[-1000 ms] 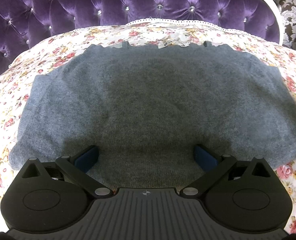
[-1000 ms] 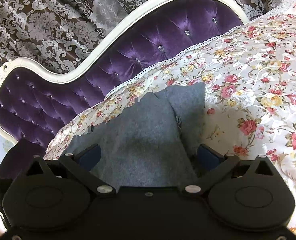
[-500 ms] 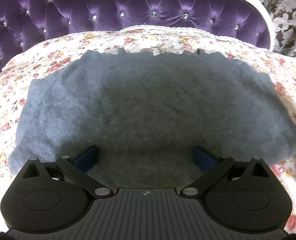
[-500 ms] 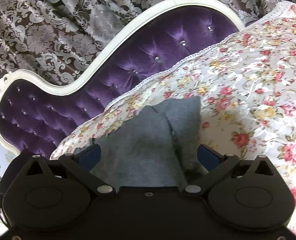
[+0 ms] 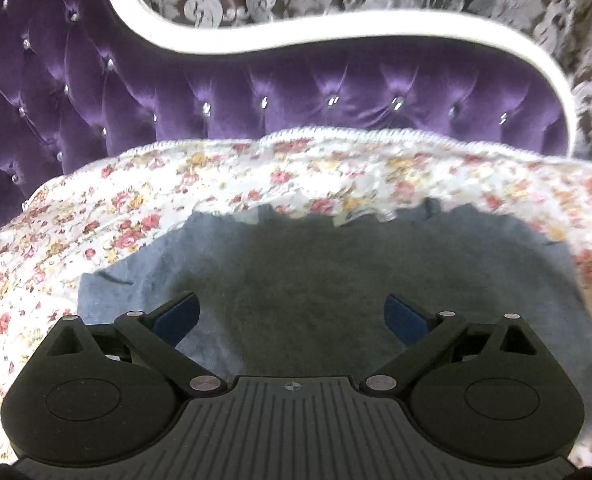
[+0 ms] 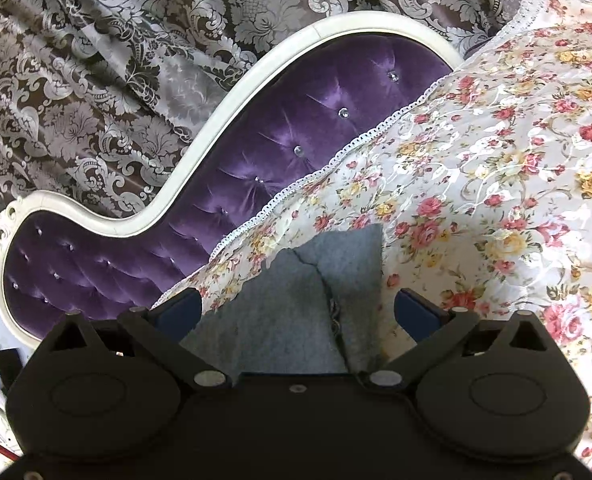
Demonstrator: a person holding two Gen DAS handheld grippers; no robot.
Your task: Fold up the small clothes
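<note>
Since a second ago, both cameras have tipped up, so less of the gray knit garment (image 5: 296,292) shows and more of the purple tufted headboard (image 5: 255,92) does. It lies on the flowered bedspread (image 5: 135,208), right under both grippers. Its top corner looks folded over in the right view (image 6: 296,304).

The left gripper (image 5: 291,314) has its fingers spread wide, holding nothing. The right gripper (image 6: 298,312) is wide too, and empty.

With the garment so low in view, a grab could miss its edge. The fingers could pinch the bedspread as well and pull it up. The soft knit could also bunch, so the fold comes out crooked.
</note>
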